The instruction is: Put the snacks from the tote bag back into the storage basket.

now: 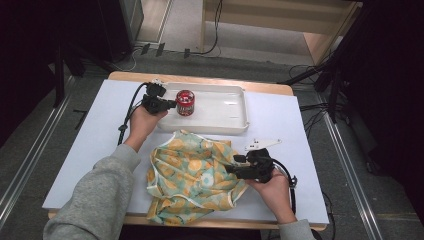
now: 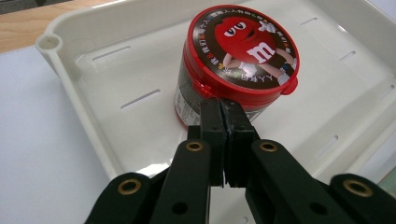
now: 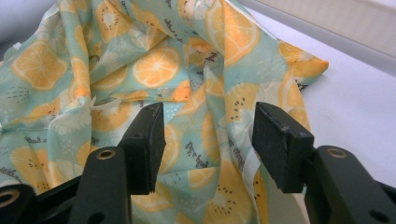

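A red-lidded candy tub (image 2: 236, 70) is showing a cartoon face; the tray (image 1: 220, 122) is looking white, and the cloth (image 1: 192, 175) is displaying orange slices on teal.

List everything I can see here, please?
Tub: one, red lid, dark sides, upright in the tray's left part.
Tray: one, white, far side of the table.
Cloth: one, teal with orange fruit print, crumpled near the table's front.
Table: one, white top, wooden edge.
Left gripper: one, black, shut, tips at the tub.
Right gripper: one, black, open over the cloth.
Sleeves: grey, at the bottom.
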